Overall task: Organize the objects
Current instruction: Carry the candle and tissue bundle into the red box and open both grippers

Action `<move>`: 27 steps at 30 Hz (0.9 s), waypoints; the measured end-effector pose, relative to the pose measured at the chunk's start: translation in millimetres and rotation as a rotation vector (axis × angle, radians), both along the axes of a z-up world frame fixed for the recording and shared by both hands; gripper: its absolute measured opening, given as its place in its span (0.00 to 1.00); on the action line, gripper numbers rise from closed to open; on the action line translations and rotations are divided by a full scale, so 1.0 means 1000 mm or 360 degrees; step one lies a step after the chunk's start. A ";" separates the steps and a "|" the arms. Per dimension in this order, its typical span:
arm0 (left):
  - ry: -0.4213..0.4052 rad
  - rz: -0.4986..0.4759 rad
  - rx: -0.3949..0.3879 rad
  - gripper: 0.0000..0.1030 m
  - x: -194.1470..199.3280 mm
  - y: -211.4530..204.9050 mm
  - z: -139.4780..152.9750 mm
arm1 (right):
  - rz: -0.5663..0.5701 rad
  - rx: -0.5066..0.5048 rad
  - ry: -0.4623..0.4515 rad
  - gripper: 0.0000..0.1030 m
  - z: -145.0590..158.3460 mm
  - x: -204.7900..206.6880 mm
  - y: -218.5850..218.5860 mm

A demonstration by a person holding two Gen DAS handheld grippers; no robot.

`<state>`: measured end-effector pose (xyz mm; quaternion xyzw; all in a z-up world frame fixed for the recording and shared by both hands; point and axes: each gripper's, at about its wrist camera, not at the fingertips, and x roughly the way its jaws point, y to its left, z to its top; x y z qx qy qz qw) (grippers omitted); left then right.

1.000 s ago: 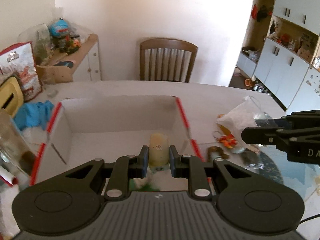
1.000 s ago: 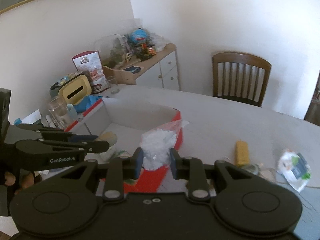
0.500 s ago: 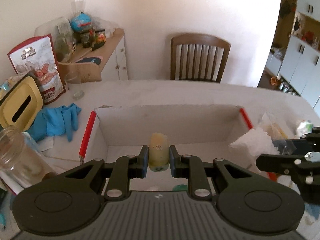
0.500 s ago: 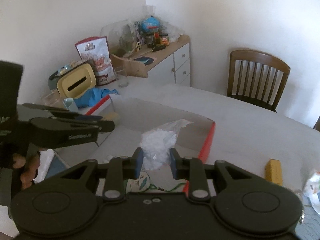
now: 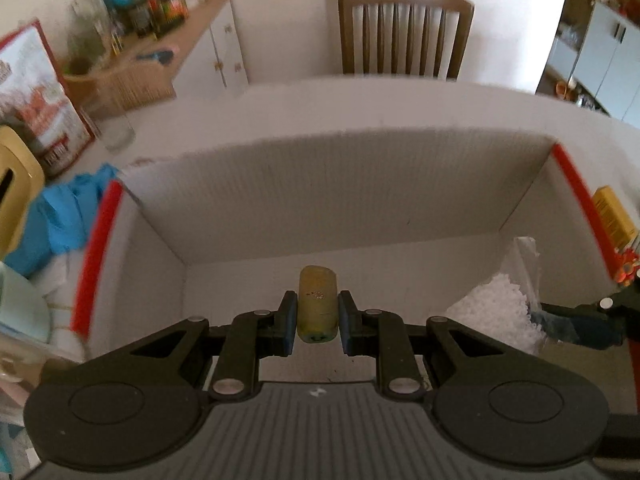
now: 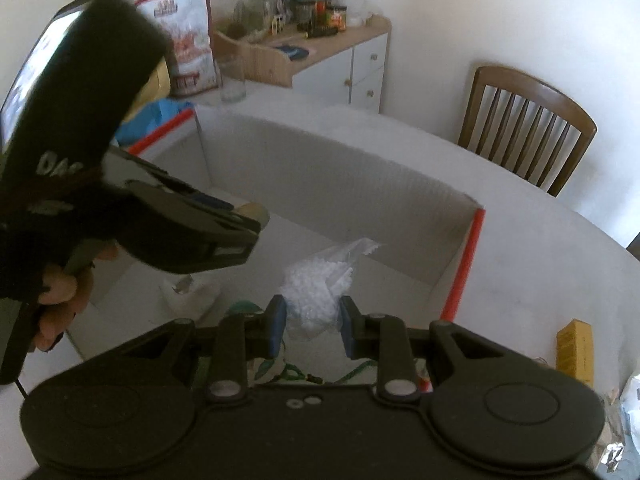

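A dining room with a wooden chair (image 5: 406, 32) and a cluttered sideboard frames the white counter (image 6: 540, 248), where an open red-edged cardboard box (image 5: 360, 184) fills the centre of both views. The left claw (image 5: 318, 322) grips a pale yellow, candle-like cylinder (image 5: 317, 304) above the box floor; the right claw (image 6: 313, 326) pinches a clear bag of white pellets (image 6: 316, 288) inside the box, lower centre of its frame. Best practice, arguably: lower each item to the floor before releasing, apart from one another. The cylinder looks waxy and rigid, the bag soft and crinkled.
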<state>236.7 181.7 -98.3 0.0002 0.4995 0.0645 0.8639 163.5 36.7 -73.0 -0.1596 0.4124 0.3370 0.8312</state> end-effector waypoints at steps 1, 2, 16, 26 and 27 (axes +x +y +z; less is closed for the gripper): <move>0.0028 0.0007 -0.0008 0.20 0.003 0.001 -0.002 | -0.0002 -0.0015 0.0004 0.26 -0.003 0.001 0.001; 0.0051 0.0005 -0.0023 0.20 0.005 0.002 -0.003 | -0.0003 -0.0025 0.0009 0.26 -0.005 0.001 0.003; 0.0205 0.0017 -0.0078 0.20 0.012 0.007 -0.014 | 0.0023 -0.0093 0.0026 0.30 -0.014 -0.003 0.008; 0.0120 0.0057 -0.0119 0.21 0.001 0.009 0.004 | 0.0000 0.0018 0.0042 0.38 0.005 -0.004 -0.008; 0.0105 0.0053 -0.0117 0.21 -0.002 0.007 0.007 | -0.0003 0.0030 0.0038 0.38 0.008 -0.005 -0.010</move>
